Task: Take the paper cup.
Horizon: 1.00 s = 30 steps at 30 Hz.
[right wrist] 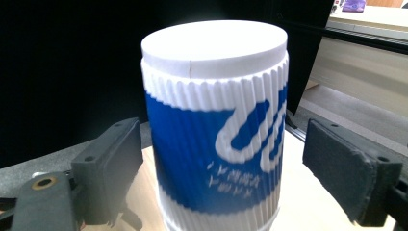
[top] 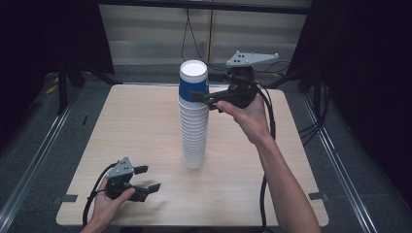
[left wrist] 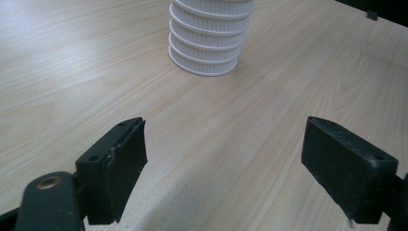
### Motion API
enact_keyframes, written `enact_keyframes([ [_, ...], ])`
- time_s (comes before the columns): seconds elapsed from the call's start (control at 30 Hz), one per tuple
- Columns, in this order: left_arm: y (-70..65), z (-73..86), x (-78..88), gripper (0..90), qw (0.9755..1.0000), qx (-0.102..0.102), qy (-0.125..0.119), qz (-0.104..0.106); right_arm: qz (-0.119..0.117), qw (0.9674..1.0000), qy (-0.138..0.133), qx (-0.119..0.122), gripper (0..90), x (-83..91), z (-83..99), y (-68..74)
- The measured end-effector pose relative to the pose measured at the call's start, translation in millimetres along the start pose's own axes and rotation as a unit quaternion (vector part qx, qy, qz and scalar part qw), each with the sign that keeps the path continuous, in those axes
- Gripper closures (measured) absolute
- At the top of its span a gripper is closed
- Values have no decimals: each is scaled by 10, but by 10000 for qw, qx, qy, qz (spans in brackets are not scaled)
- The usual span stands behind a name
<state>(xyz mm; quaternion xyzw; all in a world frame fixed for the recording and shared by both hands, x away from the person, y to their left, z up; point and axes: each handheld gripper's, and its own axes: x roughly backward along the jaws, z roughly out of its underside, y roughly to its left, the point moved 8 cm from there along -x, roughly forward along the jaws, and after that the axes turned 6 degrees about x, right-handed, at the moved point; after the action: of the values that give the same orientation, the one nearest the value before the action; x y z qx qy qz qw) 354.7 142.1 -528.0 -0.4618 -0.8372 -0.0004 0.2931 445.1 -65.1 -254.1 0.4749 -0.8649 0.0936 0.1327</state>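
Right claw (top: 200, 97) spread wide around the top cup (right wrist: 216, 125), pads not pressing. Best squeezed on the blue band, level, then lifted straight up off the cup stack (top: 193, 131) mid-tabletop (top: 145, 126). Left claw (left wrist: 223, 168) open too, empty, low near the front edge. Plenty of bare room all round.

The top cup (right wrist: 214, 125) looks like ribbed paper – matt white with a blue print. The table (top: 145, 126) is pale wood-grain laminate, smooth; the jaw pads (left wrist: 122, 159) are matt black plastic.
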Motion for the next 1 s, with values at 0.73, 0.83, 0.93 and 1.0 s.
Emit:
enact_keyframes([
  [0.73,-9,8,-13,159,10000,-29,38,13,-121,9998,121,26,189,-218,-139,-4],
  [0.83,-9,10,-15,159,10000,-10,42,6,-160,9998,123,10,225,-224,-141,1],
  [0.93,-6,11,-16,159,10000,-8,43,2,-170,9998,102,0,242,-229,-148,9],
  [1.0,-8,11,-15,159,10000,-4,43,10,-172,9998,108,27,245,-231,-153,12],
])
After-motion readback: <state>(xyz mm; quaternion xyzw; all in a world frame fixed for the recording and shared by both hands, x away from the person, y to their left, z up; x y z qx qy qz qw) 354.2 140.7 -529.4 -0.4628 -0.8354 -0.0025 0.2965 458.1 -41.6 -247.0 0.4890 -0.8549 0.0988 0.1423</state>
